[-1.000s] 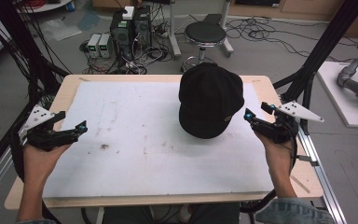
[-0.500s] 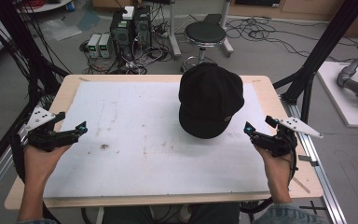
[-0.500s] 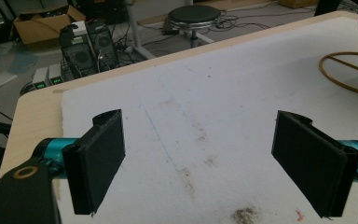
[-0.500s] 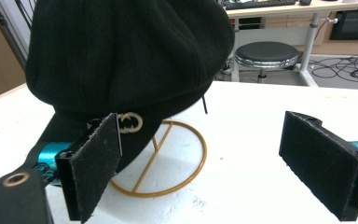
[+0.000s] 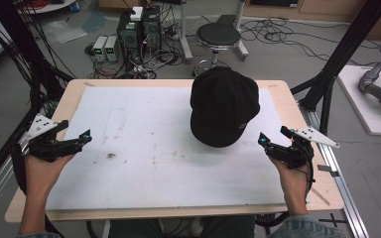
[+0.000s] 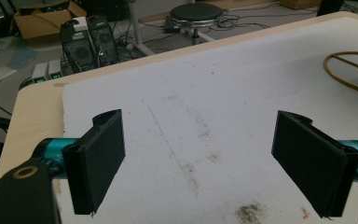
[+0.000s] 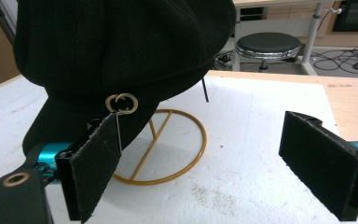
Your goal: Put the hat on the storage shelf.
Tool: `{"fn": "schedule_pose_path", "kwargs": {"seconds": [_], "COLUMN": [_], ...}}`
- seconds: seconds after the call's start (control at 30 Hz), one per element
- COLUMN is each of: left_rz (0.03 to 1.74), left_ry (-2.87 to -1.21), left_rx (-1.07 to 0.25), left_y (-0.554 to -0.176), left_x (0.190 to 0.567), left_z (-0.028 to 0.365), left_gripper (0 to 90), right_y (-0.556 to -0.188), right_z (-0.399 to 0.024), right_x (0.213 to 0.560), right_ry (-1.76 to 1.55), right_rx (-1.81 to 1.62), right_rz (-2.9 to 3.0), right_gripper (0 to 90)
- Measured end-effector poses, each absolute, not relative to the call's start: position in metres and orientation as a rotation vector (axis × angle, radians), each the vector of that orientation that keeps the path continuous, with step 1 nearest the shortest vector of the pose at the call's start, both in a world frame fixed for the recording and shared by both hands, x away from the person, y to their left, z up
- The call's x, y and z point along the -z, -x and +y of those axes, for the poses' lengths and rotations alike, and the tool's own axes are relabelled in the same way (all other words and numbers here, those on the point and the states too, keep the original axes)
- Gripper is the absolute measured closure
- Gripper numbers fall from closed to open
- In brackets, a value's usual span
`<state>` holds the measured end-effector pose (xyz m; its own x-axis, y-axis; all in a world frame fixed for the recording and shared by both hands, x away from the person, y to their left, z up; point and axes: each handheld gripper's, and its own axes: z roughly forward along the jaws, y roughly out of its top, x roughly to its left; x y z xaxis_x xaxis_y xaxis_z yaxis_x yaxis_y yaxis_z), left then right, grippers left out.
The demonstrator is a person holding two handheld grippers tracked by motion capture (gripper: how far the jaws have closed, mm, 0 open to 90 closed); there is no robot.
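**Black cap on its stand, both tongs open and empty**

Resting on a gold wire stand (image 7: 161,149), a black cap (image 5: 223,106) with a small gold buckle (image 7: 121,103) on its band. Placed on the far right part of the white foam mat (image 5: 144,148), near the back edge of the wooden table (image 5: 297,109). Brim turned toward the person's side and slightly to the right; long axis running from the back of the table to the front, crown at the far end, brim at the near end. Sitting a little tilted on the stand, brim lower than crown, as the right gripper view gives it.

Just beside the brim, on its right, the right gripper (image 5: 261,140), pointing toward the cap. Jaws just opened, now standing wide apart, nothing between them, no pad touching the cloth. In its own view, the left pad (image 7: 95,163) seen in front of the brim, but apart from it as far as can be told.

Well apart, at the left edge of the mat, the left gripper (image 5: 85,136), also wide open and empty, only stained foam between its pads.

Judged from this: work on the cap either at its very beginning or just finished. No grip taken, cap untouched on the stand. Left to do, probably, closing on the brim and lifting off.

Beyond the table, a round stool (image 5: 218,37) and computer boxes on the floor.
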<state>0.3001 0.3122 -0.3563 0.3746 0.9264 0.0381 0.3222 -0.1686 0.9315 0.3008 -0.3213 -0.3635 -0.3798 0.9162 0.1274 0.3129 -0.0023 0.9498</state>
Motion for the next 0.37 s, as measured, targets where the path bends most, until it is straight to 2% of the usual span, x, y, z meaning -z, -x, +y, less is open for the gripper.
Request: {"fn": "schedule_pose_path", "kwargs": {"seconds": [0.37], "left_rz": [1.114], "left_ry": [-1.698], "left_rx": [-0.806], "left_y": [-0.3003], "left_x": [0.3562], "left_z": [0.3114], "left_gripper": [17.5], "right_y": [-0.3007], "right_z": [-0.3207], "right_x": [0.3641], "right_ry": [-1.275], "right_rx": [-1.395], "right_rz": [1.726], "right_gripper": [12.7]}}
